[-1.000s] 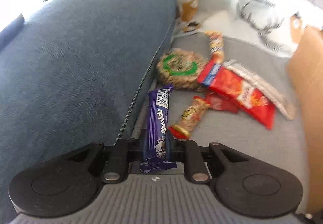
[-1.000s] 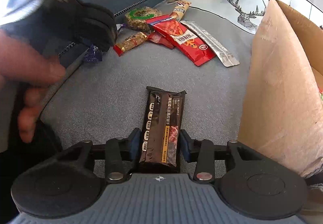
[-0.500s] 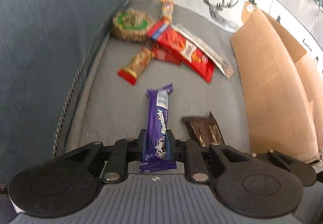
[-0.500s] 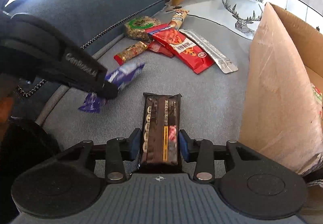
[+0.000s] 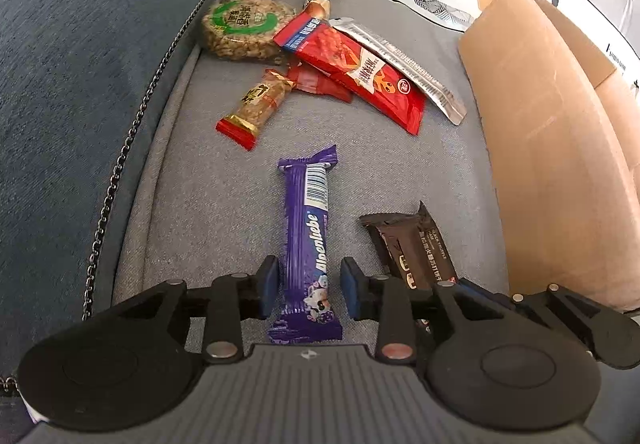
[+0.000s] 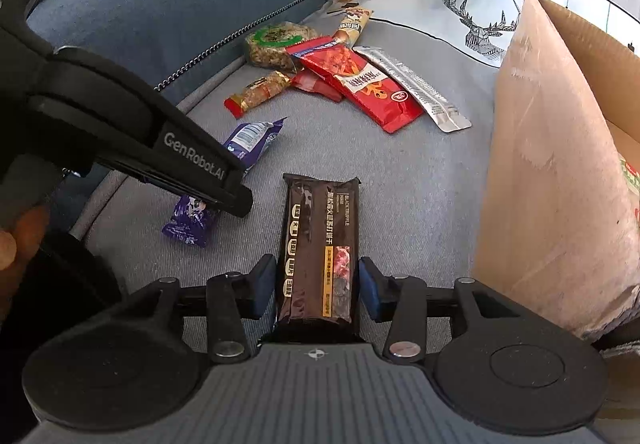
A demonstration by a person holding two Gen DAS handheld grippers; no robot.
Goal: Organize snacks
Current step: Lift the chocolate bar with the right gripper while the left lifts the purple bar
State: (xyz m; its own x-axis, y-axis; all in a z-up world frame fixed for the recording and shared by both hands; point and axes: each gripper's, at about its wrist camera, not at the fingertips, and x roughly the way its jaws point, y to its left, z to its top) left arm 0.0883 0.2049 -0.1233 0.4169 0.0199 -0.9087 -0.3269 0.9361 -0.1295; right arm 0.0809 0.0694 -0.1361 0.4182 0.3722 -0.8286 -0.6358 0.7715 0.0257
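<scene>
We count one purple foil candy bar (image 5: 306, 240) between the opening left gripper (image 5: 308, 286) pads, clear of both; one dark brown biscuit pack (image 6: 320, 248) between the opening right gripper (image 6: 318, 286) pads, contact unclear. Roughly six snacks are piled beyond. Only the right view shows inside the brown cardboard box (image 6: 560, 172).

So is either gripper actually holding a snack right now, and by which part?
Neither. Both grippers' jaws are opening: the left gripper straddles the purple bar near its lower end, the right gripper the brown bar, pads apart from the wrappers.

**Lighting/quality: bright, sharp, heavy fisheye**

Daylight is flooding both views evenly and blowing out above the blue backrest (image 6: 168, 0) in the right wrist view. Shadows are staying soft. Nothing is blurring. Edges around the backrest are bowing strongly.
</scene>
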